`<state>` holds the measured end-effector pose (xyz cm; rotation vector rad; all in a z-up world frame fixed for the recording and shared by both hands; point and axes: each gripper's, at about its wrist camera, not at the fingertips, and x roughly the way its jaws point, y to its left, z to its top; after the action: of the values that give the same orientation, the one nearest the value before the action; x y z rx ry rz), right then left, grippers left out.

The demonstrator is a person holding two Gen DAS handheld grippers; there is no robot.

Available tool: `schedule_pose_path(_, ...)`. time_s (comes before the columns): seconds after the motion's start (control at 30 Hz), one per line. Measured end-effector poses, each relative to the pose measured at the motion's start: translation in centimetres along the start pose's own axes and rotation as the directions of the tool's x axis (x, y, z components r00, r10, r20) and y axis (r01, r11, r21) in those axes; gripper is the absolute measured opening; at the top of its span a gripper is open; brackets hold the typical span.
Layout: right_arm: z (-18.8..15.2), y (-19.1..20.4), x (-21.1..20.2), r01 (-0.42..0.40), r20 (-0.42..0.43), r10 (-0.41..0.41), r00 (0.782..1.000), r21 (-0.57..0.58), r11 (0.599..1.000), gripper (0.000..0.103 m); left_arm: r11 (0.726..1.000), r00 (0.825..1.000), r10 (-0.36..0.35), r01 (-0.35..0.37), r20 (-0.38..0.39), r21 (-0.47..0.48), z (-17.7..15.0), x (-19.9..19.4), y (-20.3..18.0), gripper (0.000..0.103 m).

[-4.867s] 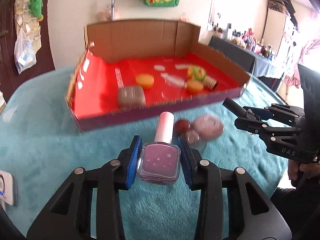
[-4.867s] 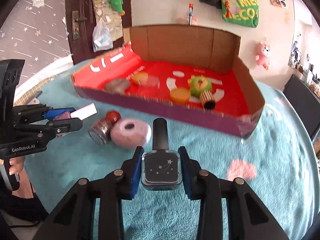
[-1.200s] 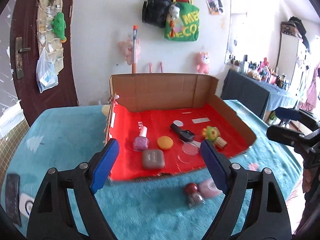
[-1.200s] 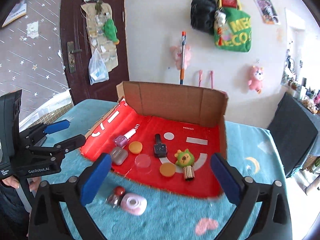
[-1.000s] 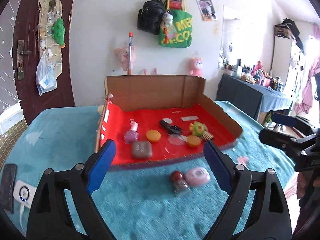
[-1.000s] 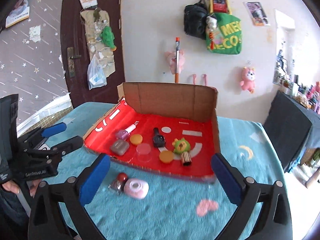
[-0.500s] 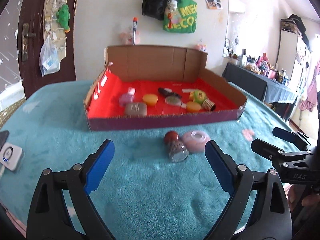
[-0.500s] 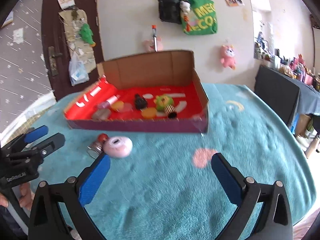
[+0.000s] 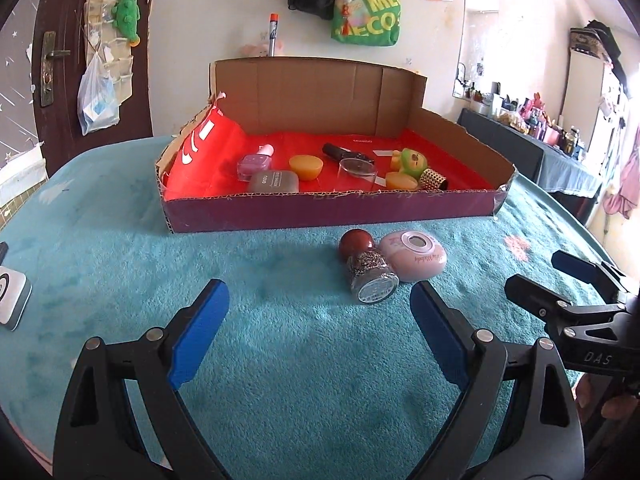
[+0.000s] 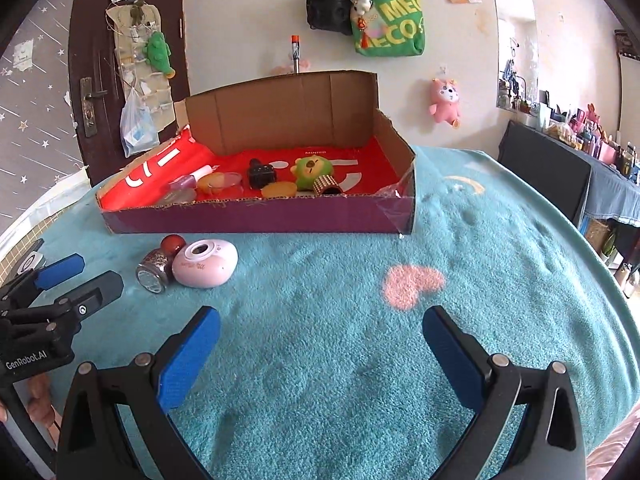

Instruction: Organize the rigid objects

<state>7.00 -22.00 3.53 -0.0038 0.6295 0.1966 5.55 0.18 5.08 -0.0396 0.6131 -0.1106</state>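
A cardboard box (image 9: 328, 212) with a red lining stands on the teal cloth; it also shows in the right wrist view (image 10: 248, 216). Inside lie a pink nail polish (image 9: 256, 162), a black nail polish (image 10: 261, 174), a grey case (image 9: 274, 182), orange pieces, a clear lid and a green toy (image 9: 410, 160). In front of the box lie a glitter bottle with a red cap (image 9: 366, 268) and a pink oval case (image 9: 414, 256), touching. My left gripper (image 9: 318, 334) is open and empty, just short of them. My right gripper (image 10: 318, 354) is open and empty, to their right.
A white device (image 9: 12, 298) lies at the cloth's left edge. A pink heart patch (image 10: 414, 282) marks the cloth. A dark table (image 9: 532, 152) with small items stands at the right. A door and a wall with hung bags are behind the box.
Both grippers have let the nail polishes go into the box and drawn back. They have sunk low over the cloth, and the left has closed in on the bottle and pink case.
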Motion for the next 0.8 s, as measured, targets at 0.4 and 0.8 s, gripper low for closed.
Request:
schedule_pose_path(0.4,1.3,-0.9,0.8,0.001,-0.028,0.0,1.0,0.015,1.0,0.103,1.0,0.993,-0.031,0.03,-0.118,-0.008,2.0,3.2,-0.6,0.093)
schedule_pose_path(0.8,4.4,-1.7,2.3,-0.031,-0.056,0.034,0.998,0.052,0.998,0.103,0.997,0.979,-0.001,0.015,-0.202,0.07,3.1,4.9,1.2,0.094)
